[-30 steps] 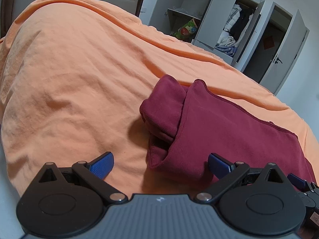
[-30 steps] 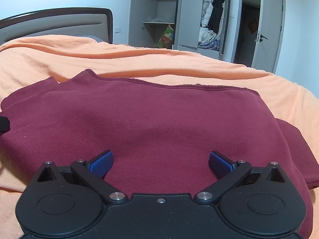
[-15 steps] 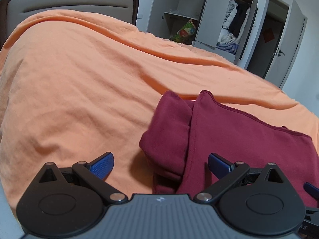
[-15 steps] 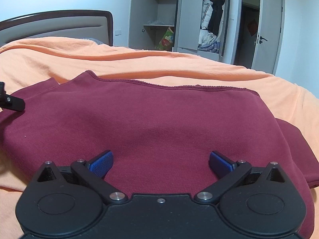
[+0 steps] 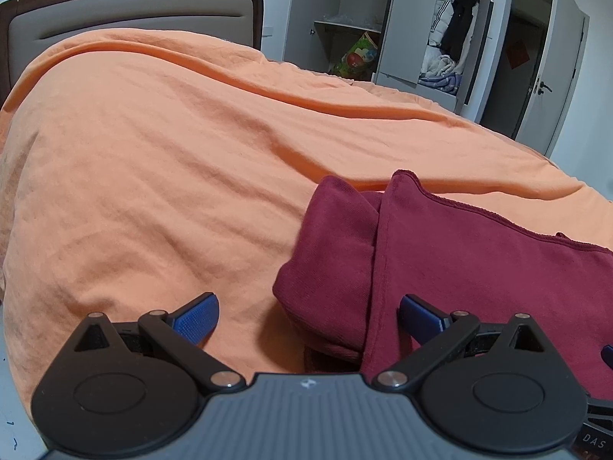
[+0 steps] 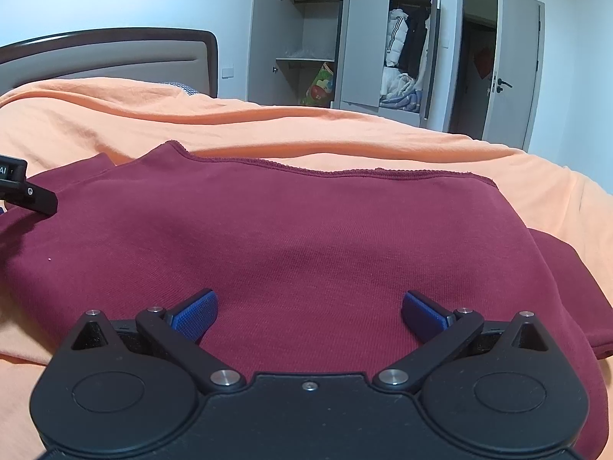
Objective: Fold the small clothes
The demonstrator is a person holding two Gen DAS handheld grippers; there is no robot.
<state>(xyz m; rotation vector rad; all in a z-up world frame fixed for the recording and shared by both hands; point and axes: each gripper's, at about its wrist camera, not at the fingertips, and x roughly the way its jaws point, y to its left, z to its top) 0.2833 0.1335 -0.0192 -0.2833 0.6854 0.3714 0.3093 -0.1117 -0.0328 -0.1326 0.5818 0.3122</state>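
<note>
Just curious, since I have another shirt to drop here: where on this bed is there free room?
Bare orange bedspread lies left of the maroon garment, up to the headboard, and in a strip beyond its far hem. The near right is crowded.

A bed (image 5: 161, 161) under a wrinkled orange cover is carrying everything, its padded headboard (image 5: 126, 19) standing at the far end. A dark red garment (image 6: 306, 237) is lying folded flat directly on the cover, well short of the headboard.

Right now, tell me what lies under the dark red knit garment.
The orange bedspread lies under the dark red knit garment. A folded-under layer shows at its left edge; anything else beneath is covered.
</note>
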